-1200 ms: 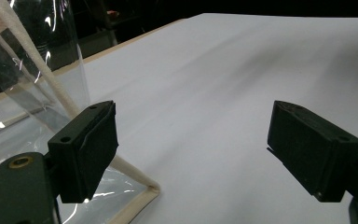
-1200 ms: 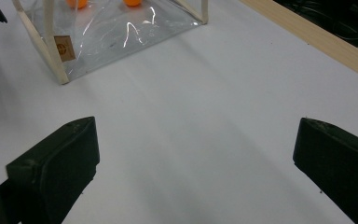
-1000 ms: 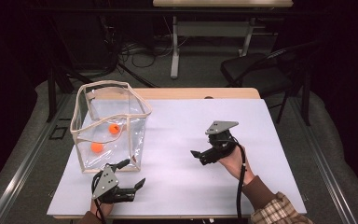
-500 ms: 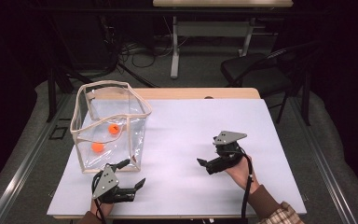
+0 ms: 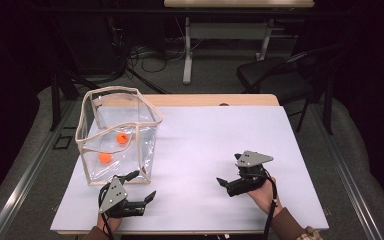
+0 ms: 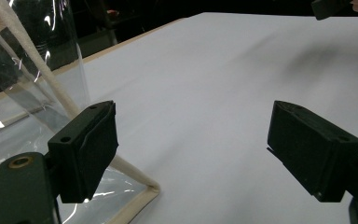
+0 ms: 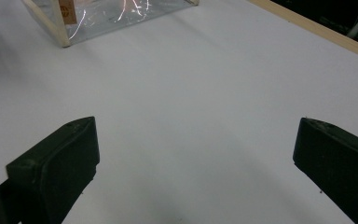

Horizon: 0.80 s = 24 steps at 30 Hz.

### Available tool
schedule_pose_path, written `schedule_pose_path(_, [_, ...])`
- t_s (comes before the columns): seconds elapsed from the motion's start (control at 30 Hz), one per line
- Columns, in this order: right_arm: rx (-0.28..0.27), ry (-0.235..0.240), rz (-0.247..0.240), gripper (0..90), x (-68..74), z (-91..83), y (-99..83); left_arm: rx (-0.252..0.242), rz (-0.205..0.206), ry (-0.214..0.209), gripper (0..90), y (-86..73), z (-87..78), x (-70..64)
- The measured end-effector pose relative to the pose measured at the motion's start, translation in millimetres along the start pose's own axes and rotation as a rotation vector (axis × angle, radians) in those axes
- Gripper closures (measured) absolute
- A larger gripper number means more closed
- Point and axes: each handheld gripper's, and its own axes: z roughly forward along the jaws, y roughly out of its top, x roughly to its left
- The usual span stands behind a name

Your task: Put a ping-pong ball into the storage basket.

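left gripper (image 5: 141, 192) at 7 o'clock and right gripper (image 5: 226, 184) at 5 both gape wide, holding nothing. at 10 o'clock two orange balls (image 5: 113, 148) already lie inside the clear bag (image 5: 145, 150); the work looks finished.

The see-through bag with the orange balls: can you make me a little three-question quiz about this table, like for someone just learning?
1. True or false: the two orange balls lie inside the clear bag.
2. Which gripper is nearer the bag? A) the left gripper B) the right gripper
3. Fill in the gap: both grippers have their jaws ____ with nothing between them.

Key:
1. True. Both balls rest on the bottom of the bag, on the white table.
2. A. It sits just at the bag's near corner.
3. Open.
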Motion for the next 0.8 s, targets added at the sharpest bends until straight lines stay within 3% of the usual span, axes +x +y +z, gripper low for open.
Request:
schedule_pose_path(0.4, [-0.040, -0.016, -0.004, 0.0, 4.7, -10.8, -21.4, -0.001, -0.003, 0.001, 15.9, -0.2, -0.1, -0.1])
schedule_pose_path(0.8, [-0.097, -0.040, -0.049, 0.0, 12.7, -19.8, -42.6, 0.005, -0.002, 0.005, 15.9, -0.7, -0.5, 0.5])
